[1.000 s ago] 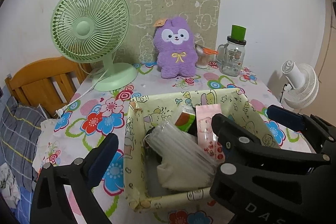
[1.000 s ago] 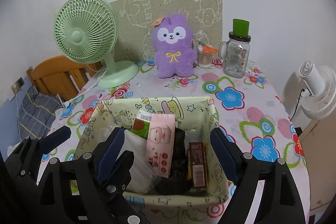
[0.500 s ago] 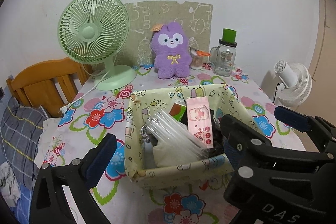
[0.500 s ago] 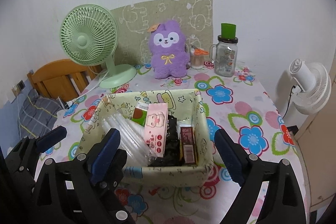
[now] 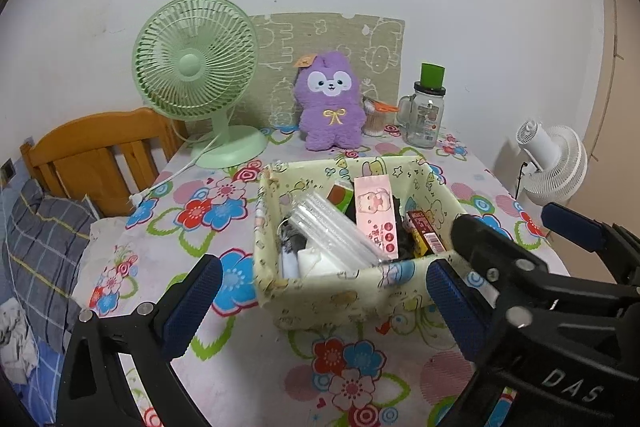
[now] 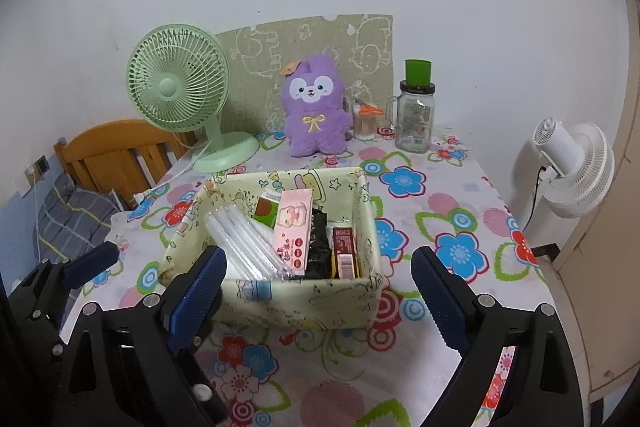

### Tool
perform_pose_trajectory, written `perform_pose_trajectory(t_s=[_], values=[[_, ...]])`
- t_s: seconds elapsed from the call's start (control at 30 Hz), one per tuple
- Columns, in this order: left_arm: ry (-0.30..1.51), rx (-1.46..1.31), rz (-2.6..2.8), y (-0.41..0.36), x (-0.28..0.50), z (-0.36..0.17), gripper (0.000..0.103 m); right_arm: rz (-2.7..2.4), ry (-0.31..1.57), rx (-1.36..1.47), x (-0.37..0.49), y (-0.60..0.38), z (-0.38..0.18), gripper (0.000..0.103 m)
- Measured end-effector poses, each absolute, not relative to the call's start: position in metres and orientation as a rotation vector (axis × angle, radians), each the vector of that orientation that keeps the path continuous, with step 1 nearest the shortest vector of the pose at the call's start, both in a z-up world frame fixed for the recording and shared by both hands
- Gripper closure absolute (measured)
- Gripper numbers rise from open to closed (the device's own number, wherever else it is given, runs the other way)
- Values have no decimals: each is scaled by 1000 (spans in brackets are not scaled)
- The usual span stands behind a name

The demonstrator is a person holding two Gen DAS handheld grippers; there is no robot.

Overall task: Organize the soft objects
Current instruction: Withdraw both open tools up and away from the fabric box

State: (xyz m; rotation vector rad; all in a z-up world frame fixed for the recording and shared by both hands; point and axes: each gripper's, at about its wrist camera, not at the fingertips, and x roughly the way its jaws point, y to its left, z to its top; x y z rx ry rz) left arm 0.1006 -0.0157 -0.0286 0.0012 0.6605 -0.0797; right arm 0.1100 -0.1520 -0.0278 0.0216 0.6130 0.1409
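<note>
Box (image 5: 344, 301) contents only partly seen: near wall hides the lower ends of the clear tubes (image 5: 332, 231), pink pack (image 5: 378, 215) and red-brown carton (image 5: 426, 237). Dark item under the pack (image 6: 320, 247) unidentifiable, possibly a crinkled bag. Print on the pack too small to read. Right gripper (image 5: 516, 251) covers the box's right corner in the left view. Cup (image 6: 365, 125) behind the plush (image 6: 314, 111) partly hidden. Bedding (image 5: 36, 255) cut by the frame edge.

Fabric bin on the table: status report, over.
Both grippers, left and right, open, empty. Fabric bin packed, upright. Purple plush untouched behind. Path clear.
</note>
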Motion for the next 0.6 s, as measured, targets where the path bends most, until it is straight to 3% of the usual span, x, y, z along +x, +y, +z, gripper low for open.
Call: perform_pose_trajectory(t_s=[0.6], values=[[599, 15, -73, -7, 50, -13, 0, 115, 526, 27, 53, -166, -13, 3]])
